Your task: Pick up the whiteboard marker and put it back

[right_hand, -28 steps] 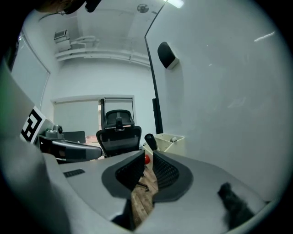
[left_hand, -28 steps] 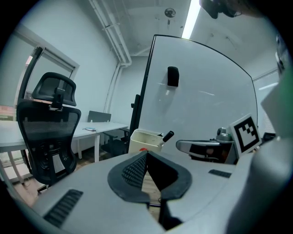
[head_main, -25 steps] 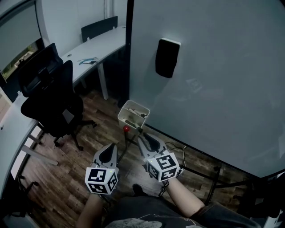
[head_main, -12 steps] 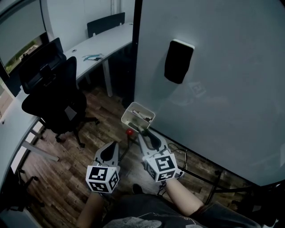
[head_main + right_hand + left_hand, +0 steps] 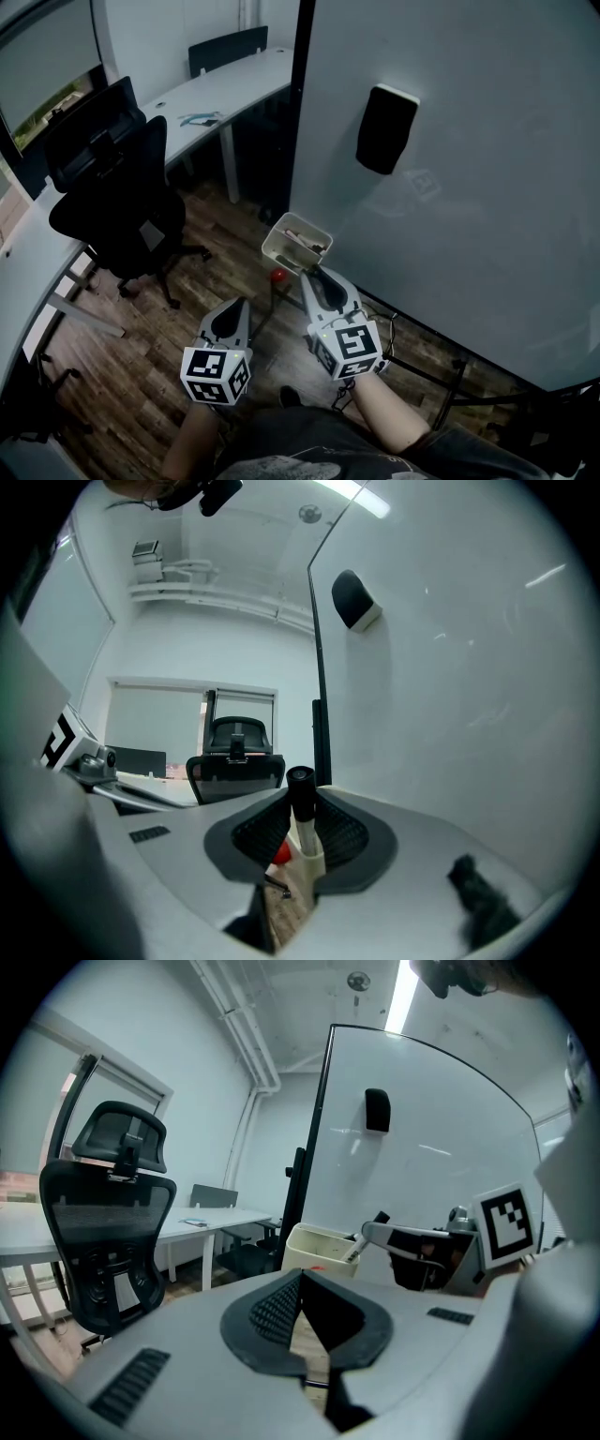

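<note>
The whiteboard marker (image 5: 303, 825) is clamped cap-up across the 2 jaws of the right gripper (image 5: 298, 803), just short of the white tray (image 5: 279, 242) (left gripper (image 5: 300, 1281) closed on nothing, farther back).

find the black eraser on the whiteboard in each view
Head view: eraser upper centre-right, on the whiteboard.
Left gripper view: eraser upper middle, high on the board.
Right gripper view: eraser near the top, right of centre.
Shared landmark: black office chair, left of the board in all three.
</note>
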`<state>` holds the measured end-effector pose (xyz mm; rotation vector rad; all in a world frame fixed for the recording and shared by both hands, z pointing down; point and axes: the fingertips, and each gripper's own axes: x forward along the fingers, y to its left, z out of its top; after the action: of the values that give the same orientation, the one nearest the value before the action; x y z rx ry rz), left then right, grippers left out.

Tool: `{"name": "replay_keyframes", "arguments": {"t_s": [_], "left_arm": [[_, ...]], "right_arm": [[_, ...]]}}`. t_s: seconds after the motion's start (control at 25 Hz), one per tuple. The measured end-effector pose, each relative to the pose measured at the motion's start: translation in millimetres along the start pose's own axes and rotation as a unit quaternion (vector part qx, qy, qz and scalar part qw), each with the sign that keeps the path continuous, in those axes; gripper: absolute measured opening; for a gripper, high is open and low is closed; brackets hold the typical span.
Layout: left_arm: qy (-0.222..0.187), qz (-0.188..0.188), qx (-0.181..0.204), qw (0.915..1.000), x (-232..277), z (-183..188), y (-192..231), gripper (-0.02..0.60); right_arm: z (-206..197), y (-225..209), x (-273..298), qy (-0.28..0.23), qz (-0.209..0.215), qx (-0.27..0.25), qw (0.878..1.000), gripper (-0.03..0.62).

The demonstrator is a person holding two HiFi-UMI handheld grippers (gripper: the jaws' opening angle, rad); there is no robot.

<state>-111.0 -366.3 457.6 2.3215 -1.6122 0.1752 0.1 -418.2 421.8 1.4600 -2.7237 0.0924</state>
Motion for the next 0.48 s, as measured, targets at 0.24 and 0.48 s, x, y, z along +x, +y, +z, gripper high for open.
{"name": "replay_keyframes", "arguments": {"t_s": [0.24,0.48], "left_arm": [[-0.012,-0.015,0.003,0.9998,-17,7,-6,0.014],[-0.022,-0.033,0.007,0.9992,-44,9,-16,0.014]], "right_arm": [[27,8,-20,-0.027,-0.016,-0.012,0.999,0.087],[45,17,-55,-0.048,-0.039,-0.021,0.998,0.087]]}}
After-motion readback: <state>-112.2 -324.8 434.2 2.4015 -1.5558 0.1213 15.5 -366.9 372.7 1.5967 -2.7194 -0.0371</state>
